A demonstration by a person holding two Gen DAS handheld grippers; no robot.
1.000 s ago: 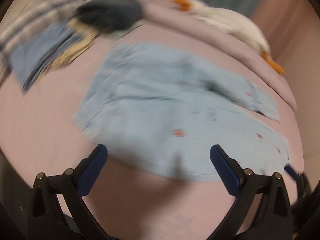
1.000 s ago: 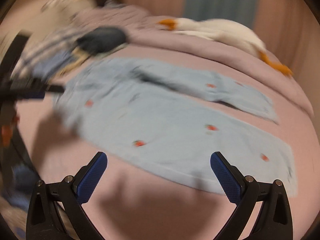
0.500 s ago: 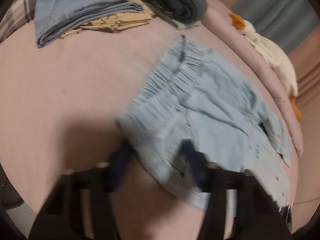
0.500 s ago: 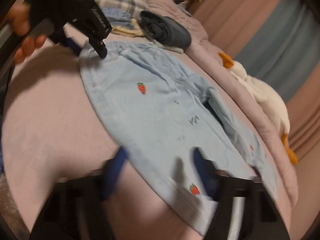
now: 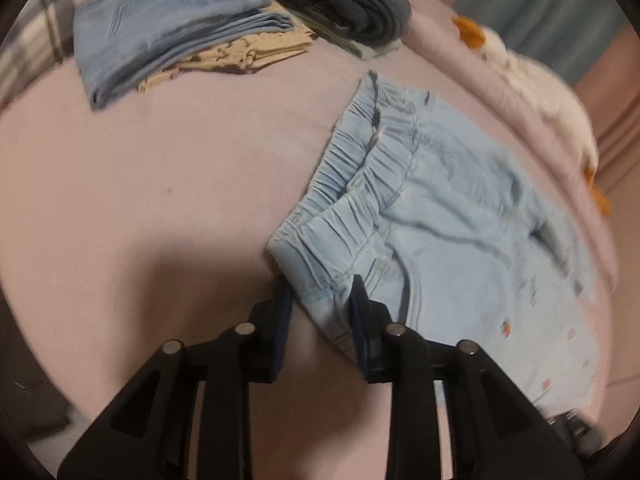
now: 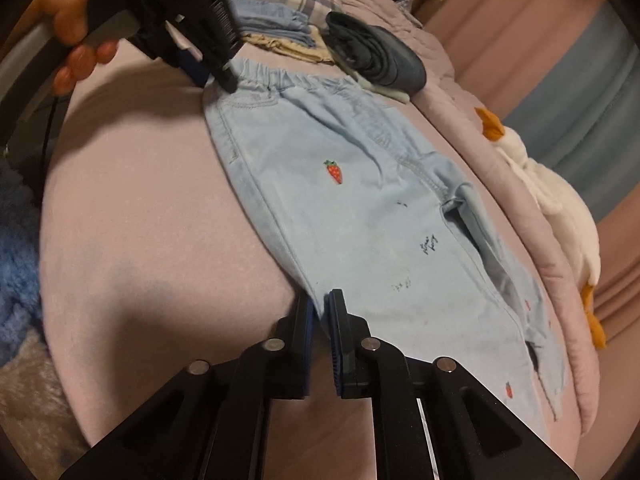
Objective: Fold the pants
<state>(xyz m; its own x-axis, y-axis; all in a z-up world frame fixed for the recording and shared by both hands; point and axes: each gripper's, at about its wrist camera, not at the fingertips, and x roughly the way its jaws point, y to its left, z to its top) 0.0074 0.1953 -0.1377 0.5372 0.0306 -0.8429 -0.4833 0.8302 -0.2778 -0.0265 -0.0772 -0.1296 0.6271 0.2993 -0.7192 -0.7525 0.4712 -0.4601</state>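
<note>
Now the pants lie flat on the bed; left hand-held gripper pinches the waistband corner, right hand-held gripper clamps the leg's near edge. Thin bite there, so fabric may slip when lifted, skewing the fold.

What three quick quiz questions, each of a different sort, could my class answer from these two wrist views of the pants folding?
1. True or false: the left tool grips the light blue pants at the elastic waistband corner.
2. Multiple choice: the right tool pinches the pants at A) the near side edge of a leg, B) the waistband, C) the far hem.
3. Fill the gap: the small orange motif stitched on the pants looks like a ____.

Key: 1 true; 2 A; 3 carrot.
</note>
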